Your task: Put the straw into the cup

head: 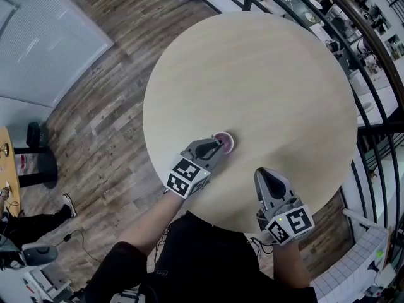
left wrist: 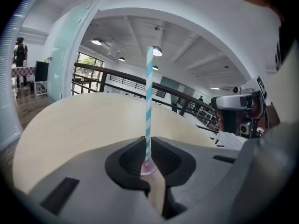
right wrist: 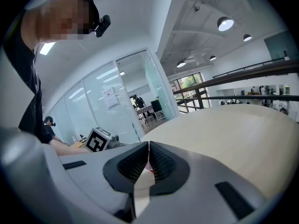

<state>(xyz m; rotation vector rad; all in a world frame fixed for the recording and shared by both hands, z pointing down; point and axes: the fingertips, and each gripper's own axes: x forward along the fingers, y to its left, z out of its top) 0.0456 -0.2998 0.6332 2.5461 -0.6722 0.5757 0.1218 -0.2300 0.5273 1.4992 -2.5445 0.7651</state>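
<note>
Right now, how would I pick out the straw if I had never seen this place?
Find the big round pale table. Near the person's side, the left gripper pinches the straw upright over a small pink cup. It is the only teal-and-white striped thing there.

The head view is bright all over, with soft, even light. The pale table (head: 252,74) has hardly any shadows on it. Lines bend at the sides of this picture, like the railing (head: 380,129) at the right.

In the left gripper view, round ceiling lamps (left wrist: 157,51) glow white at the top middle. A window (left wrist: 86,62) at the left is very bright. The striped straw (left wrist: 149,101) looks sharp, but the left gripper (left wrist: 149,154) close to the camera looks a bit soft.

Both gripper views are round, with black corners. In the right gripper view a lamp (right wrist: 225,23) glares at the upper right. The glass wall (right wrist: 103,101) looks milky white.
</note>
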